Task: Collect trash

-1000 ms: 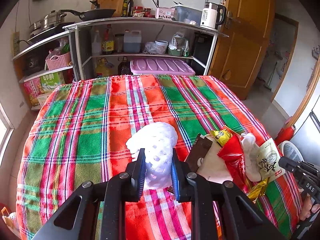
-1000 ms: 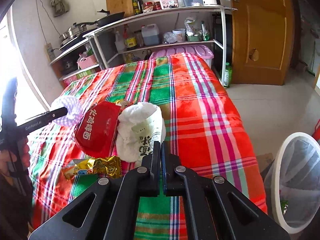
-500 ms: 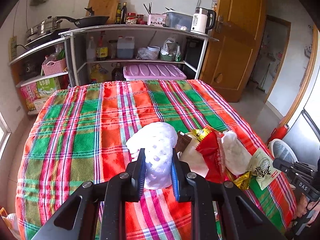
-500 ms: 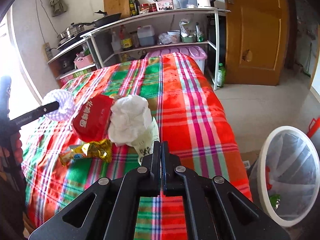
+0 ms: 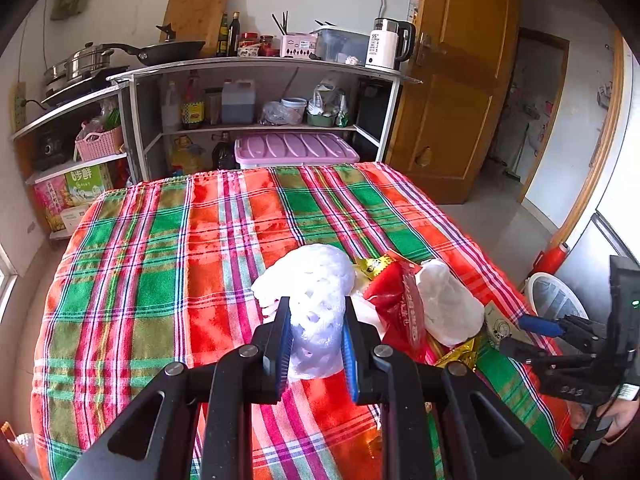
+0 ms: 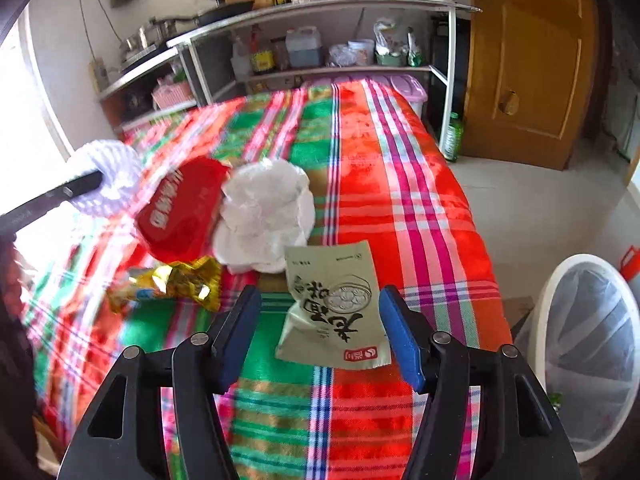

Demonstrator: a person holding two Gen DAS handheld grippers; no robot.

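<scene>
You are looking at "55°" on the white kettle (image 5: 387,46); "DAS" is showing on the right gripper (image 5: 538,326); Chinese characters are showing on the red packet (image 6: 182,210), the pale green sachet (image 6: 336,304) and the shelf's green carton (image 5: 89,180).

Our right gripper (image 6: 320,336) stands spread wide around a pale green snack packet (image 6: 334,304) lying on the plaid tablecloth (image 6: 400,208), with crumpled white paper (image 6: 266,212), a red wrapper (image 6: 182,212) and a gold wrapper (image 6: 172,282) just beyond, and a white trash bin (image 6: 588,356) at right.
</scene>
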